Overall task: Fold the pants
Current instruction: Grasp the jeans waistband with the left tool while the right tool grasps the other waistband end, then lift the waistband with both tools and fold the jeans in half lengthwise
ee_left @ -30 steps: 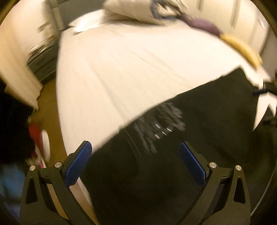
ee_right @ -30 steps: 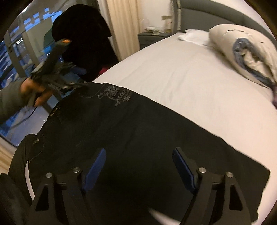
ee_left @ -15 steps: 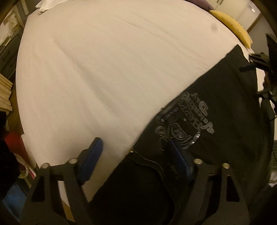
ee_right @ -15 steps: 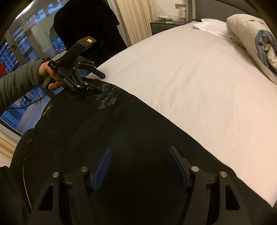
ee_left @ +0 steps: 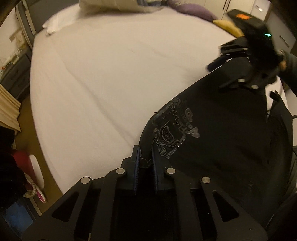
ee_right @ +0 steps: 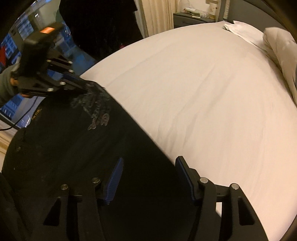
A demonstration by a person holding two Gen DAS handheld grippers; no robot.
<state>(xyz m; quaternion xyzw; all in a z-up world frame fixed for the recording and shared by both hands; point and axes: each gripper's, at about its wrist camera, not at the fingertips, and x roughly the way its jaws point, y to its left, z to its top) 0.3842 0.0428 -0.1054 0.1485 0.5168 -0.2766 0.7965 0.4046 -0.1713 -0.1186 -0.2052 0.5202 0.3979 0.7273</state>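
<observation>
Black pants (ee_left: 213, 139) with a silver embroidered emblem (ee_left: 172, 129) lie along the near side of a white bed sheet (ee_left: 111, 74). My left gripper (ee_left: 145, 157) is shut on the pants' edge just beside the emblem, and the cloth rises in a small ridge from the pads. In the right wrist view the left gripper (ee_right: 81, 87) pinches that same corner. My right gripper (ee_right: 148, 176) hovers over the pants (ee_right: 83, 148). Its jaws are closing, the far edge of the cloth runs between the blue pads (ee_right: 113, 181), and they do not press on it.
A pale duvet (ee_right: 278, 46) and a pillow (ee_right: 241, 29) lie at the head of the bed. A dark nightstand (ee_right: 191, 16) stands behind. Purple (ee_left: 194, 9) and yellow (ee_left: 228, 27) cushions sit at the far side. Shoes and clutter (ee_left: 35, 166) are on the floor.
My left gripper came down beside the emblem and shut on the pants' edge. My right gripper slid toward the pants' far edge by the sheet, and its jaws narrowed.
</observation>
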